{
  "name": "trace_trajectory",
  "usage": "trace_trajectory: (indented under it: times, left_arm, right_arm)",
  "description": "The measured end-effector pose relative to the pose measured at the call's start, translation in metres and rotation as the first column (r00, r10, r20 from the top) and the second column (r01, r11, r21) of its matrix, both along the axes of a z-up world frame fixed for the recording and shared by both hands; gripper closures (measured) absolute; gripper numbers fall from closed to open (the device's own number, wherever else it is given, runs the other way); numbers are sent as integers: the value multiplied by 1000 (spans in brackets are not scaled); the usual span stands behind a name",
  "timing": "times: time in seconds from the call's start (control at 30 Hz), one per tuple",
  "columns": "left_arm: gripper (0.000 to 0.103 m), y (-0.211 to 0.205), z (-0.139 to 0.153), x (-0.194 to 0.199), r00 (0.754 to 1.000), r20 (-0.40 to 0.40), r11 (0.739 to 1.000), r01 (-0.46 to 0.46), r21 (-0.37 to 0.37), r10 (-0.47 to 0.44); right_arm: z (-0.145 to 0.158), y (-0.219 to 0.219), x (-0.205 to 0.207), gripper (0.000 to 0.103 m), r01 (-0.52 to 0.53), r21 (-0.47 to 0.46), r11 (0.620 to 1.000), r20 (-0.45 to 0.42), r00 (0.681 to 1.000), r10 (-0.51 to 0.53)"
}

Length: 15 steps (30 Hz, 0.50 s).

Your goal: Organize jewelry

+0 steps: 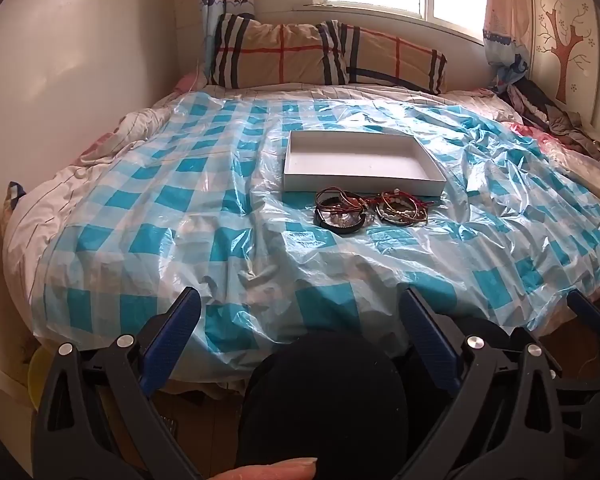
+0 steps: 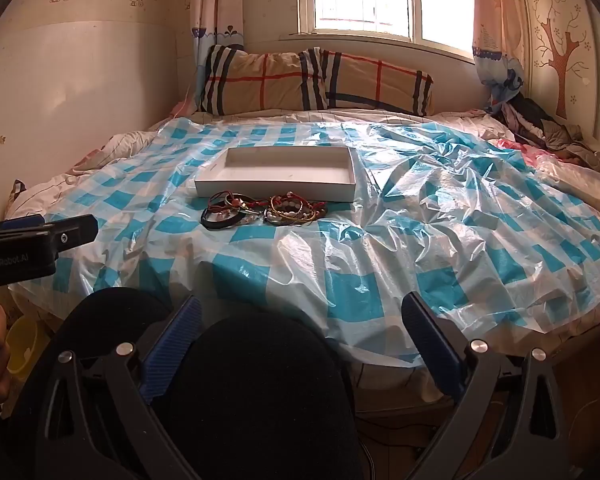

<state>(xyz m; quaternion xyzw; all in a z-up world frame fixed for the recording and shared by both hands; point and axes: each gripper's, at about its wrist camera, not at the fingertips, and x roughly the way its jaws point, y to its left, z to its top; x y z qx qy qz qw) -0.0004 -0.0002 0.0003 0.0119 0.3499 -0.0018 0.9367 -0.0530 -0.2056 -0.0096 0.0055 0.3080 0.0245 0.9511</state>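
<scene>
Start position: both tongs wide open, empty.

Your jewelry pile (image 1: 366, 210) lies mid-frame on the bed, touching the white box (image 1: 362, 164)'s near wall, long axis sideways, well ahead of left tongs (image 1: 300, 312) and right tongs (image 2: 302, 320); neither clearly nearer.

Bed (image 1: 60, 200) carries checked plastic sheet (image 1: 180, 216), pillows (image 1: 324, 56), clothes (image 1: 556, 120).

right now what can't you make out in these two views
- Bracelets: tangled and small in both views; number unclear.
- Box: its front wall hides the near inside floor.
- Yellow tub: a knee and the edge of the bed cover most of it.
- Clothes pile: far, warped by the fisheye edge.
</scene>
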Motion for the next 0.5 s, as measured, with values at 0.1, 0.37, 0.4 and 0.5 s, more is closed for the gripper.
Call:
trace_trajectory:
  times: [0.1, 0.37, 0.4, 0.5]
  left_arm:
    - [8, 0, 0, 1, 1000, -10, 1000, -4, 1, 4]
    - [8, 0, 0, 0, 1000, -25, 1000, -7, -3, 7]
    - [8, 0, 0, 1, 1000, -26, 1000, -7, -3, 7]
    - [8, 0, -6, 1, 999, -41, 1000, -7, -4, 7]
  right_arm:
    - [0, 0, 0, 7, 0, 0, 1000, 0, 1000, 0]
    - [1, 0, -1, 7, 5, -7, 1000, 1, 1000, -5]
    - [3, 0, -2, 7, 8, -16, 1000, 8, 1000, -8]
    - [7, -1, -3, 7, 10, -22, 1000, 25, 1000, -10]
